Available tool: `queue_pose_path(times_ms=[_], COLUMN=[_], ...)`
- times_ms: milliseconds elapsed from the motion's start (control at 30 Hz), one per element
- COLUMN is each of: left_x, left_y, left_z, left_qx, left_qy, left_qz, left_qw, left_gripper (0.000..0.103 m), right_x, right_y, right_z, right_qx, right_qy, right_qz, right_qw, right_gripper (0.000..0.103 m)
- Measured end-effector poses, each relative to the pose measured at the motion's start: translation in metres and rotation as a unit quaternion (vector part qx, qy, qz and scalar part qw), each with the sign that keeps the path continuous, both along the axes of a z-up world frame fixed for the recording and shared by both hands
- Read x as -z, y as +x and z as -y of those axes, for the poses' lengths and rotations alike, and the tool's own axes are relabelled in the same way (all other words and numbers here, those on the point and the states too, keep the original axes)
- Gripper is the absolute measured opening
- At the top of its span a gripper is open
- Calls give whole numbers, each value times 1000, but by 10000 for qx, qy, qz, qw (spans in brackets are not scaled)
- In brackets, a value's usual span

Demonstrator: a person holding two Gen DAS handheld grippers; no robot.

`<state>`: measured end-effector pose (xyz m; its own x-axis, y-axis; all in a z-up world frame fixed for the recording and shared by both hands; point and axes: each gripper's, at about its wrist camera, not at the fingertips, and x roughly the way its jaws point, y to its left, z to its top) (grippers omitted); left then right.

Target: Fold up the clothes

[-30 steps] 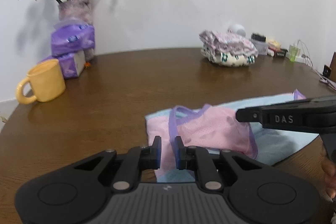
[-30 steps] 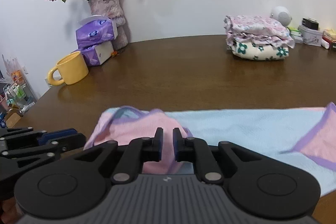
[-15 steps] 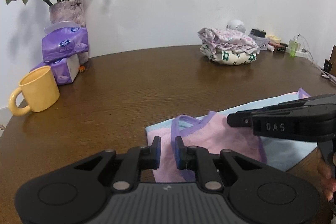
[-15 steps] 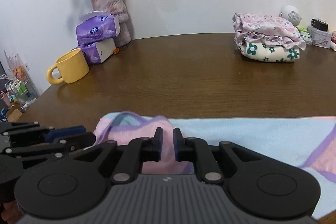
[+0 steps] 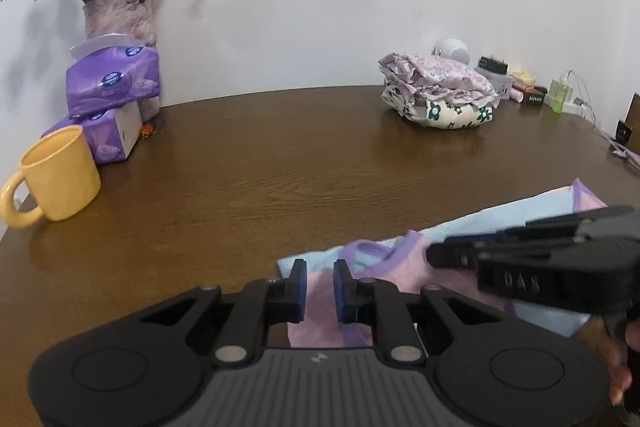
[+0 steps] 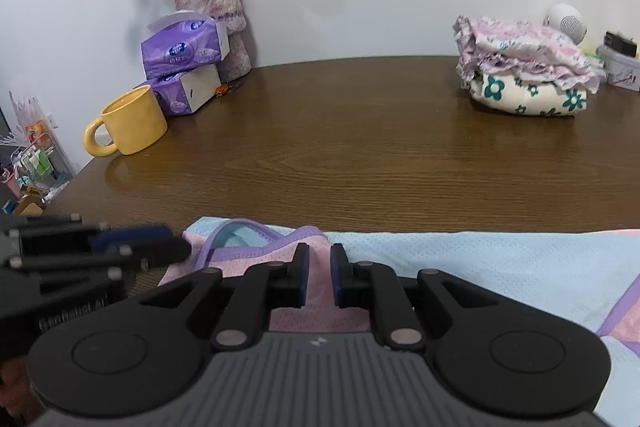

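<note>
A pink and blue garment (image 6: 460, 263) with purple trim lies on the near edge of the brown desk (image 6: 340, 147), part-way through a fold: its pink end is doubled onto the blue panel, while a long blue stretch runs off to the right with another pink, purple-edged corner beyond. The left tongs (image 5: 320, 285) are nearly closed and pinch the pink cloth at the garment's left end; the right tongs (image 6: 320, 275) are likewise narrowed onto the pink layer just beside them, so both grips sit close together on the same flap. Each pair shows in the other's view as a dark bar beside the cloth. At the far side of the desk a stack of folded clothes (image 6: 524, 83) sits finished, which suggests earlier pieces are done and this one is the piece in hand. By my reading, the first fold is under way but not laid flat; the flap must be carried over and smoothed, the long blue part folded in, and the bundle moved to the stack. A yellow mug (image 6: 130, 121) and tissue packs (image 6: 184, 63) stand well clear at the left.
</note>
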<state>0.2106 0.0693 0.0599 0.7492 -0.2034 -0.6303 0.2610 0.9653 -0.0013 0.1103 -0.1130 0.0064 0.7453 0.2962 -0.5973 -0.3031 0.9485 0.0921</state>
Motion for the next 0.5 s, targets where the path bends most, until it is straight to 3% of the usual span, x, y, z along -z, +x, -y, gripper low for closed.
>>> queue_pose_path(times_ms=[267,500], left_x=[20,-5], left_y=[30,-17], left_z=[3,-28], left_qx=[20,-113], left_qy=[76,-474], left_qz=[-323,-32], left_qw=[9994,9988], left_gripper=[7,10], right_x=[0,0], right_y=[0,0], right_z=[-1,-1], right_qx=[-4,-7], right_qy=[1,3], right_qz=[1,1], right_qw=[10000,10000], right_gripper=[11,11])
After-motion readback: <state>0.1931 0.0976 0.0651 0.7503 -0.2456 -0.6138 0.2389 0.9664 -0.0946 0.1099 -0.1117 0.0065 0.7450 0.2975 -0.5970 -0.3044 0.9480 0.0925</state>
